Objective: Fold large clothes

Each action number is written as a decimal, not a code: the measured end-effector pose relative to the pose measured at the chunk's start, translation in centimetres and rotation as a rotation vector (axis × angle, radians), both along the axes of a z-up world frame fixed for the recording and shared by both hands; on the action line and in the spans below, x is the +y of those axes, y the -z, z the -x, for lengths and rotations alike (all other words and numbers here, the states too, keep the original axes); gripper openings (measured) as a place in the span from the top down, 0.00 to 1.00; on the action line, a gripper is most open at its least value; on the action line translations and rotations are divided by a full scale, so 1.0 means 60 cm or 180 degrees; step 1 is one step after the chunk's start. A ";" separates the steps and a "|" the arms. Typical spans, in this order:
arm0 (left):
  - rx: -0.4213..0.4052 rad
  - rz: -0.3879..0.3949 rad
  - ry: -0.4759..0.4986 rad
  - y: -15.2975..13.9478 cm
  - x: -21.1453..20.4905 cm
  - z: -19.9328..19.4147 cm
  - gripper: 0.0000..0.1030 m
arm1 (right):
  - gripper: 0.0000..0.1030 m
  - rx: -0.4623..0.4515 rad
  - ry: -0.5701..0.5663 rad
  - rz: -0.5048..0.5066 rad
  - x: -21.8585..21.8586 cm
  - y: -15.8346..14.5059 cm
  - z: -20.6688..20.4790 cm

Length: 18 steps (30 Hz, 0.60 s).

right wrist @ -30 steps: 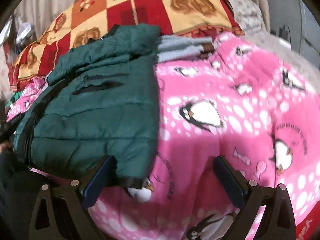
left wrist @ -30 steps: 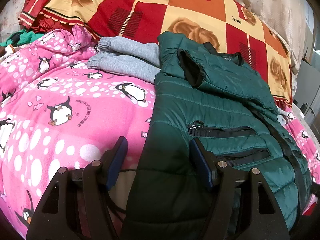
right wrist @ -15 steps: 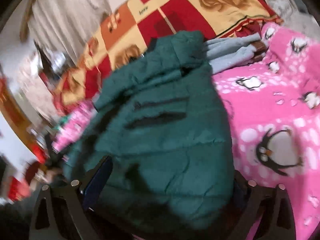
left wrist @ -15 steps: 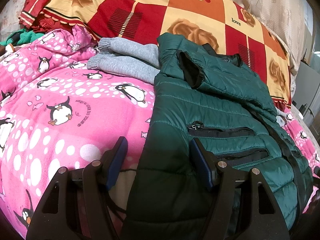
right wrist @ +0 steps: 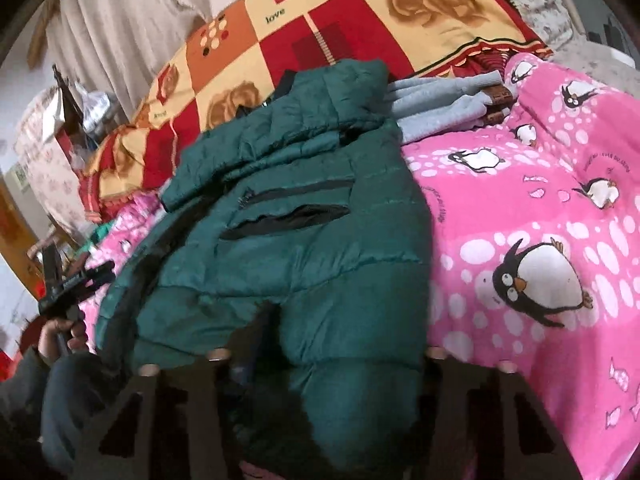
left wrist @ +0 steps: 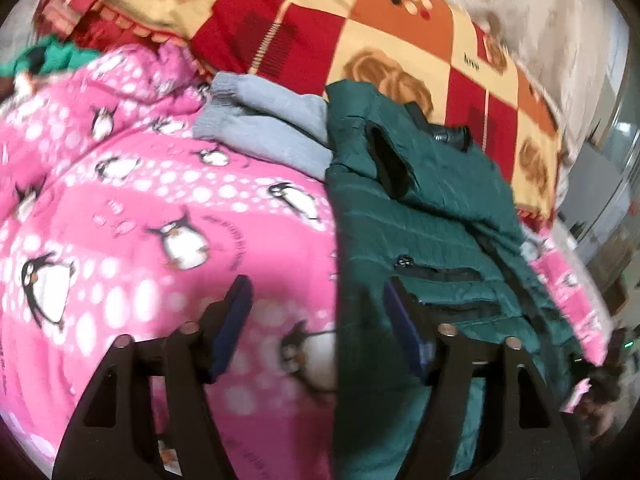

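Observation:
A dark green quilted jacket (left wrist: 424, 224) lies folded lengthwise on a pink penguin blanket (left wrist: 132, 216); it also shows in the right wrist view (right wrist: 304, 240). My left gripper (left wrist: 316, 320) is open, its fingers straddling the jacket's left edge near the hem, with blanket between them. My right gripper (right wrist: 324, 356) is at the jacket's hem; the green fabric bunches over both fingers and hides the tips. The other handheld gripper (right wrist: 72, 284) shows at far left.
Folded grey sweatpants (left wrist: 264, 128) lie beside the jacket's collar, also seen in the right wrist view (right wrist: 436, 104). A red, orange and yellow checked quilt (left wrist: 360, 40) is piled behind. Curtains (right wrist: 132, 24) hang at the back.
My right gripper has moved left from the blanket onto the jacket's hem, which now covers its fingers. My left gripper has shifted left, so more blanket lies between its fingers.

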State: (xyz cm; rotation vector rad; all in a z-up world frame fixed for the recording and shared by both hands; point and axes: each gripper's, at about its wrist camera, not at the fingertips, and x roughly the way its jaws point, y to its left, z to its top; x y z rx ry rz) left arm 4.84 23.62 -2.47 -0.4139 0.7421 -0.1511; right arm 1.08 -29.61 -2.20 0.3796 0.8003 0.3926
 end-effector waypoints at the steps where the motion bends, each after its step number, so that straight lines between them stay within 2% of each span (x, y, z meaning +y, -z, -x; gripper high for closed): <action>1: 0.0070 0.0157 0.0082 0.009 0.007 0.001 0.25 | 0.61 -0.0001 0.0017 0.0021 0.002 0.002 0.000; 3: 0.0142 0.0344 0.0252 0.019 0.003 0.005 0.23 | 0.61 0.0001 0.0089 -0.0016 0.003 0.011 0.001; 4: 0.0073 0.0345 0.0312 0.018 -0.004 0.013 0.16 | 0.61 -0.0022 0.0123 -0.0049 0.002 0.012 0.003; 5: 0.0030 0.0450 0.0451 0.019 -0.014 0.019 0.10 | 0.61 -0.0047 0.0155 -0.0068 0.001 0.015 0.006; 7: 0.0153 0.0802 0.0726 0.033 -0.033 0.022 0.09 | 0.61 -0.0071 0.0177 -0.0074 0.002 0.015 0.008; 10: 0.0145 0.0547 0.1030 0.032 -0.083 0.037 0.01 | 0.61 -0.0033 0.0153 -0.0046 0.003 0.012 0.005; 12: 0.0178 0.0535 0.1170 0.030 -0.100 0.042 0.01 | 0.61 -0.0021 0.0141 -0.0024 0.003 0.012 0.004; 14: 0.0225 0.0787 0.1303 0.028 -0.101 0.039 0.01 | 0.61 -0.0018 0.0141 -0.0033 0.002 0.013 0.003; 15: 0.0255 0.1004 0.1393 0.027 -0.099 0.034 0.01 | 0.61 -0.0023 0.0142 -0.0037 0.002 0.013 0.003; 16: 0.0263 0.1079 0.1437 0.025 -0.100 0.031 0.01 | 0.61 -0.0030 0.0142 -0.0036 0.003 0.014 0.002; 18: 0.0184 0.1012 0.1590 0.013 -0.109 0.027 0.01 | 0.61 -0.0046 0.0143 -0.0023 0.004 0.014 0.004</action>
